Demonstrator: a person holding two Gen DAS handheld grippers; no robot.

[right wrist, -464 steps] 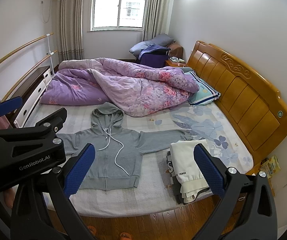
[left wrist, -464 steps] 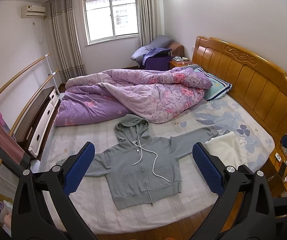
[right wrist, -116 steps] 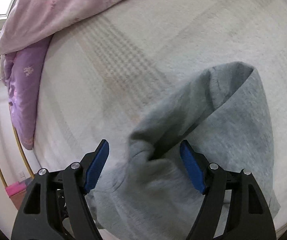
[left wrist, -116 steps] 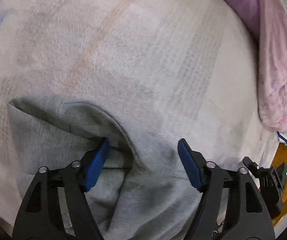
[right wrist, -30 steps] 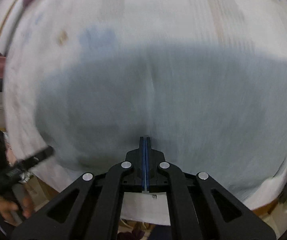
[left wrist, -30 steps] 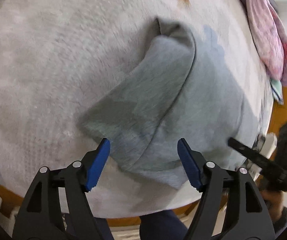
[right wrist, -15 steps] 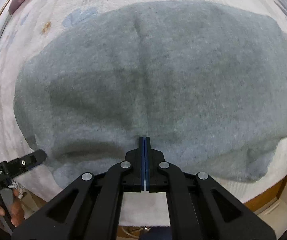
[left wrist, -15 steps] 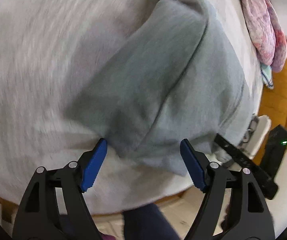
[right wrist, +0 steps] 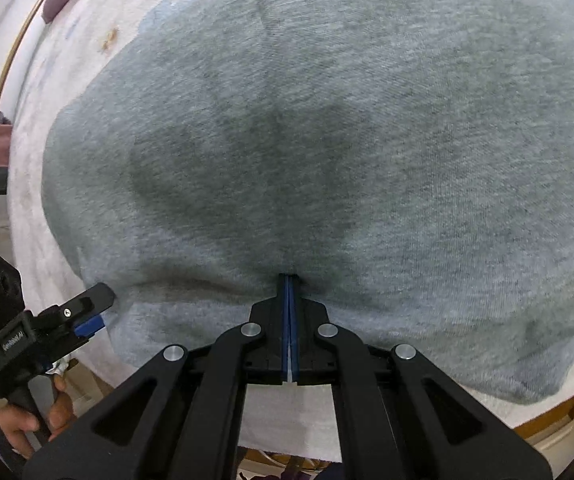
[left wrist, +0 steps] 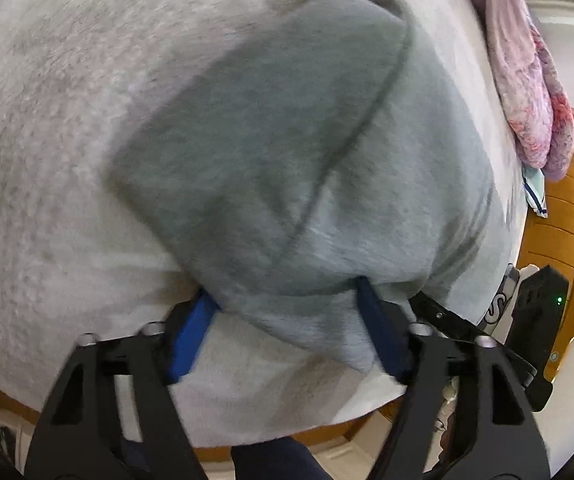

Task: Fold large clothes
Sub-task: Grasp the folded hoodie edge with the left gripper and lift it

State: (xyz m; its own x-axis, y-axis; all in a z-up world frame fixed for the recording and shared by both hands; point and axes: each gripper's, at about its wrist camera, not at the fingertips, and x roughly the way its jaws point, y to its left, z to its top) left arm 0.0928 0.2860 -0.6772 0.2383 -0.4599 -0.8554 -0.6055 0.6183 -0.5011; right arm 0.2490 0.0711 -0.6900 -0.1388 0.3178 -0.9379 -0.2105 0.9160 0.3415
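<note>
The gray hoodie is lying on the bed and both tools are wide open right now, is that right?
Not quite. The gray hoodie is on the bed, but only the left tool stands open, its jaws closing around the hoodie's near edge. The right tool is shut, its blue pads together at the hoodie's near edge. The right wrist view shows that.

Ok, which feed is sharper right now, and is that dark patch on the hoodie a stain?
Right wrist view is sharper: the hoodie knit shows clearly, and the dark patch above the right gripper looks like a shadow, not a stain. Left wrist view is motion-blurred around the left gripper and bed; both bulge from the fisheye.
</note>
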